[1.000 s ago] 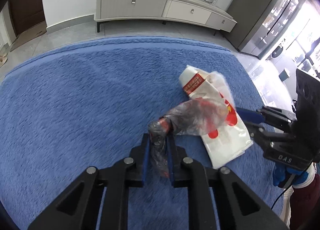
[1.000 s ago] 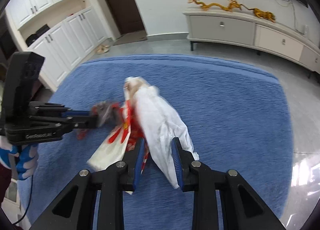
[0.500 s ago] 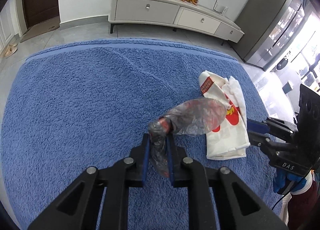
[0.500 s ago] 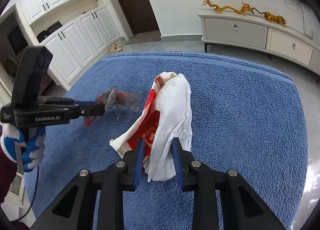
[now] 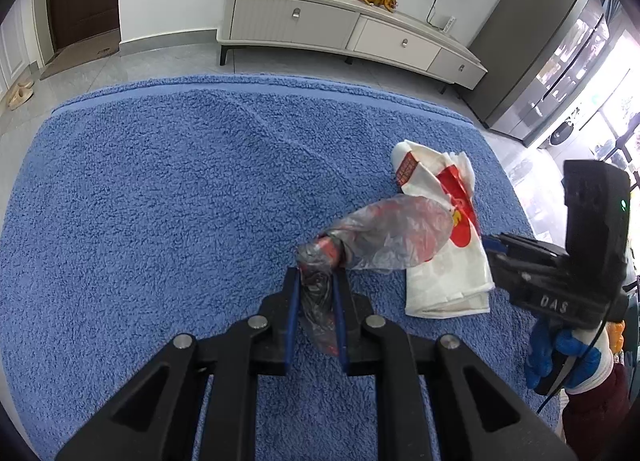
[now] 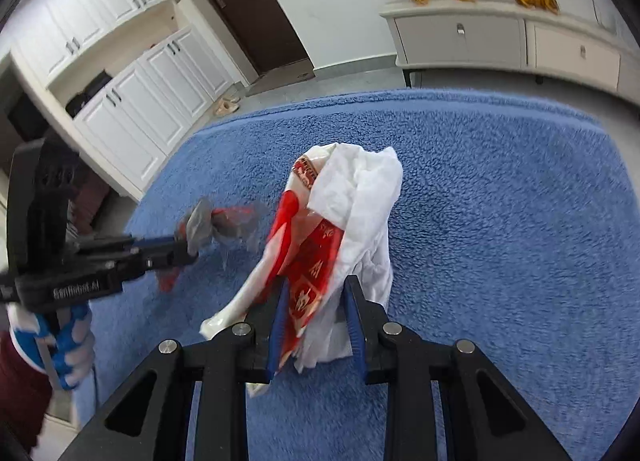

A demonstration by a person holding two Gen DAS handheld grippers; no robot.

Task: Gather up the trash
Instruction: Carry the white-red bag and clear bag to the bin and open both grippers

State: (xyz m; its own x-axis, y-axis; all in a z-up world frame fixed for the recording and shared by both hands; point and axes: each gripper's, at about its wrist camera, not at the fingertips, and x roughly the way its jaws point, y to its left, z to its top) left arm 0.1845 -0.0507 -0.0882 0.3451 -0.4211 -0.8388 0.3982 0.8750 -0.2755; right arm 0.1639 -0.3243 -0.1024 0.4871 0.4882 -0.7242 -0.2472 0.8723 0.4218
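Note:
My left gripper (image 5: 314,281) is shut on a crumpled clear plastic wrapper (image 5: 384,237) with red and grey marks, held above the blue rug (image 5: 160,201). My right gripper (image 6: 314,289) is shut on a white and red plastic bag (image 6: 344,213) with white tissue bunched on it, also lifted off the rug. In the left wrist view the bag (image 5: 444,257) hangs just right of the wrapper, with the right gripper (image 5: 492,247) behind it. In the right wrist view the left gripper (image 6: 180,247) holds the wrapper (image 6: 224,221) to the left of the bag.
The fluffy blue rug (image 6: 500,221) covers the floor below both grippers. A white TV cabinet (image 5: 340,33) with gold dragon figures stands at the far wall. White cupboards (image 6: 132,101) and a dark door (image 6: 244,5) are to the left. A grey fridge (image 5: 552,45) stands at the right.
Both grippers have risen with their loads. The wrapper and the bag, touching a second ago, have drawn slightly apart. Both grips stay shut.

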